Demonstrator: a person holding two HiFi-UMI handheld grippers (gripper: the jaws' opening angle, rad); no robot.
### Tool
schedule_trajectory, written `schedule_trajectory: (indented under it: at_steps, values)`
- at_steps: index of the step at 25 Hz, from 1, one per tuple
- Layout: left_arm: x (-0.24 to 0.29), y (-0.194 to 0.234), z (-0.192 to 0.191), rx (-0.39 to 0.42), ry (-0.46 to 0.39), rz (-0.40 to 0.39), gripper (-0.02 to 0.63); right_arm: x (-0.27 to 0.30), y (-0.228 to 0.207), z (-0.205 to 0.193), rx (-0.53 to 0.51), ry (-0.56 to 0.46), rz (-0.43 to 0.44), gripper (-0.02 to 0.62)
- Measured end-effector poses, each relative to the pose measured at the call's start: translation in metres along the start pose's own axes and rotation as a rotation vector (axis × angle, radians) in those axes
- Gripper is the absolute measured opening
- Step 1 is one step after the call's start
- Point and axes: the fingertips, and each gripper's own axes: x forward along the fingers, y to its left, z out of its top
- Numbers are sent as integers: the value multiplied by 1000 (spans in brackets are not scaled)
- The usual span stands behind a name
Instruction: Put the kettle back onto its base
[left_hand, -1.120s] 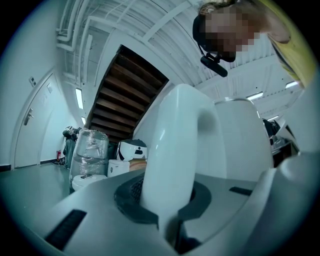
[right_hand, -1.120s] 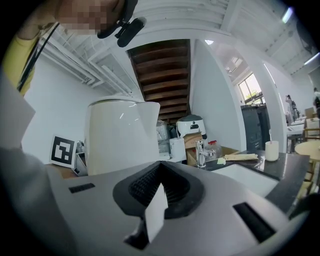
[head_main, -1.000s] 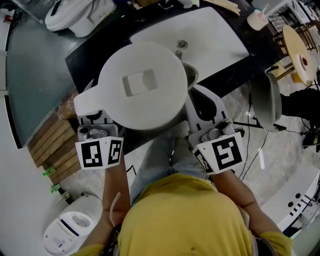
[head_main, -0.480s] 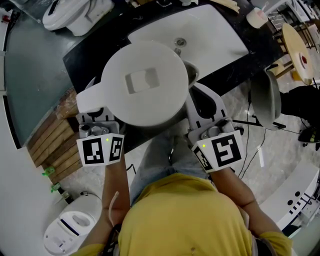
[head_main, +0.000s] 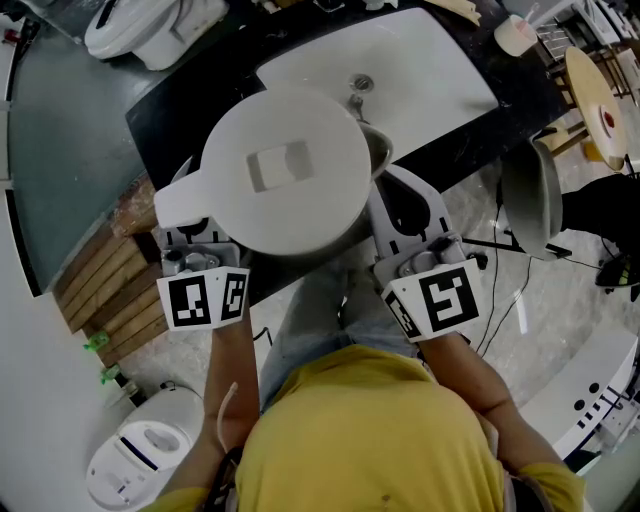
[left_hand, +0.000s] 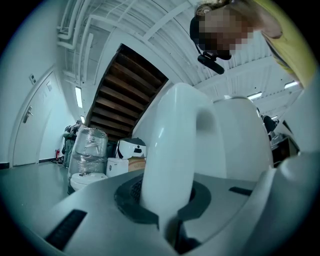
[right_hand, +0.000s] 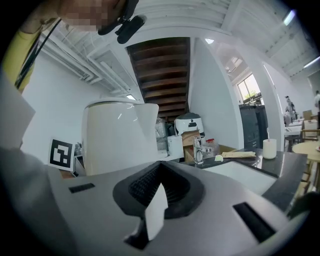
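– The left gripper has its jaws closed tight on the handle of the white kettle. Its own view shows that close up.
– Where is the kettle?
– Up in the air, over the black counter, just in front of the white sink. Only the head view shows that.
– And the right gripper?
– Its jaws are together, with nothing in them. It is just beside the kettle, on the right. I cannot tell if it touches. Its view shows the kettle's side and a shiny tap further back.
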Motion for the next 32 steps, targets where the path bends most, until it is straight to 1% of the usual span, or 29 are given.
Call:
schedule_trajectory:
  at_steps: [4, 10, 16, 22, 27, 32]
  values:
    - [-2, 0, -1, 14, 2, -2, 35, 0, 1, 0, -11, 0, -3, 15]
    - [-3, -4, -4, 70, 24, -16, 35, 0, 1, 0, -16, -4, -6, 15]
    - [-3, -7, -4, 90, 36, -20, 37, -1, 0, 0, -24, -4, -5, 15]
    - [-8, -1, -3, 93, 45, 9, 123, -2, 0, 1, -25, -6, -10, 15]
    - [-15, 0, -2, 94, 41, 40, 146, -3, 2, 0, -27, -5, -14, 15]
    - [-23, 5, -1, 100, 45, 94, 163, -5, 4, 2, -32, -8, -12, 15]
